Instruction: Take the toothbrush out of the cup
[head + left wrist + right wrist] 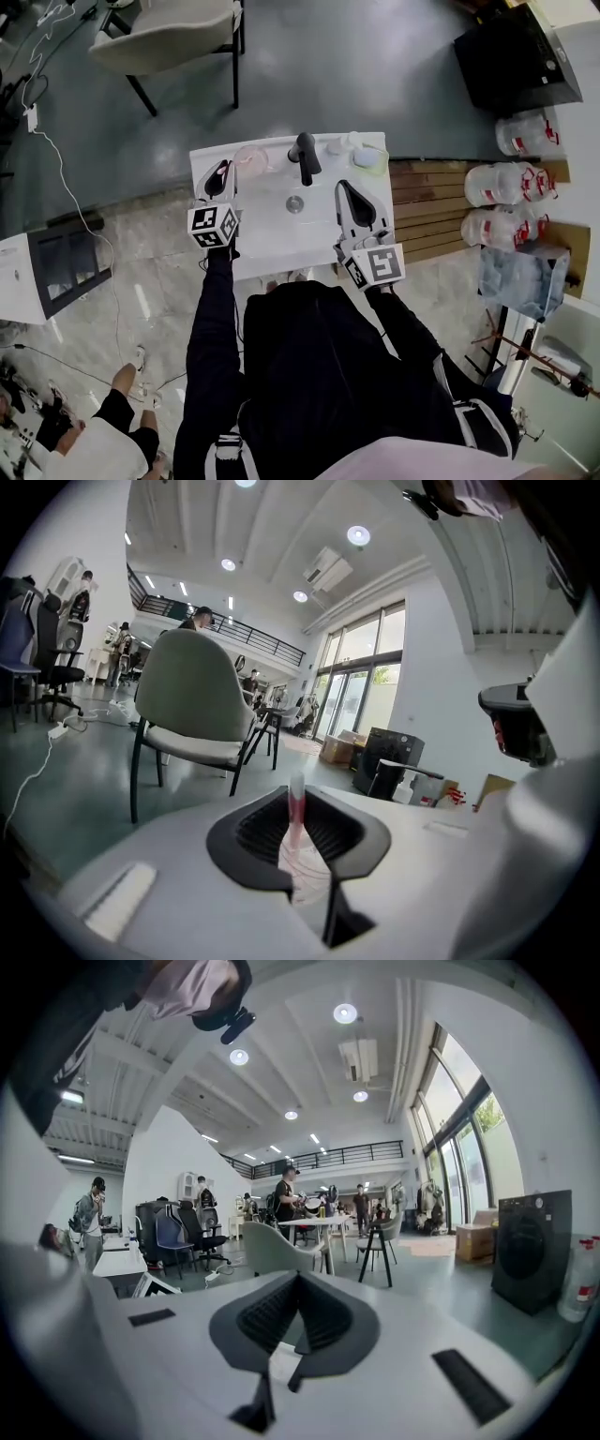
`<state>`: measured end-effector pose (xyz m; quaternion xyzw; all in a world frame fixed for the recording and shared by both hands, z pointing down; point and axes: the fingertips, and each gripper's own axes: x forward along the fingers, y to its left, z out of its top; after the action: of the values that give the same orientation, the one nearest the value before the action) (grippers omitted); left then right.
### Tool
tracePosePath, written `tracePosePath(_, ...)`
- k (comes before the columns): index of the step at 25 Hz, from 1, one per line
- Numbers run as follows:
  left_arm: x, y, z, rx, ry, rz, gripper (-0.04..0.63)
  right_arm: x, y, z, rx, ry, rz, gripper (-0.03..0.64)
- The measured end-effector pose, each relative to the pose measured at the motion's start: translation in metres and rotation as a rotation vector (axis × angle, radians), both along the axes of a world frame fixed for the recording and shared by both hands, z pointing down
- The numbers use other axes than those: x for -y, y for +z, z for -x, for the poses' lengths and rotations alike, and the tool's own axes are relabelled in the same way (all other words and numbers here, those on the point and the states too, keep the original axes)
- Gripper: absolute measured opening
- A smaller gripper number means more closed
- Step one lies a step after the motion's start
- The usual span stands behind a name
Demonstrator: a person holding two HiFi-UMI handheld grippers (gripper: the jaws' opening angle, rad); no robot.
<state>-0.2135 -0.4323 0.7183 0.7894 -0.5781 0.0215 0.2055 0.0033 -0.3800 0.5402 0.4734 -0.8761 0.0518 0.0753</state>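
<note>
A pink translucent cup (pixel 251 159) stands at the back left of the white washbasin top (pixel 267 248). My left gripper (pixel 218 176) reaches in just left of it. In the left gripper view the slim pink toothbrush (pixel 297 810) stands upright between the black pads, with the cup (pixel 307 874) showing low behind it. My left gripper (pixel 296 803) is shut on the toothbrush's stem. My right gripper (pixel 349 194) hovers over the right side of the basin. In its own view the right gripper (pixel 298 1283) has its pads together with nothing between them.
A black faucet (pixel 305 155) rises at the back middle of the basin, with the drain (pixel 294 203) in front of it. Small white items (pixel 361 150) sit at the back right. A chair (pixel 169 37) stands beyond; water jugs (pixel 511 183) and wooden boards (pixel 427 202) lie to the right.
</note>
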Motion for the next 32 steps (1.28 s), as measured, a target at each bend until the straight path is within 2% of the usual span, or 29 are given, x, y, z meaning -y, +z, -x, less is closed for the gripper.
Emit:
tracePosePath(6, -0.018, -0.077, -0.005, 0.035, 0.043, -0.068, 0.052, -0.001, -0.016, -0.009, 0.019, 0.002, -0.02, 0.002)
tracePosePath(10, -0.048, -0.137, -0.012, 0.105, 0.056, -0.126, 0.052, -0.004, -0.033, -0.016, 0.041, -0.001, -0.041, 0.0)
tracePosePath(19, -0.116, -0.252, -0.029, 0.168, 0.054, -0.249, 0.054, -0.028, -0.081, -0.034, 0.088, -0.016, -0.109, 0.002)
tracePosePath(25, -0.158, -0.283, -0.032, 0.192, 0.027, -0.267, 0.054, -0.05, -0.105, -0.054, 0.093, -0.01, -0.165, 0.002)
tracePosePath(32, -0.173, -0.288, -0.051, 0.197, 0.07, -0.252, 0.054, -0.06, -0.122, -0.068, 0.113, 0.012, -0.198, 0.002)
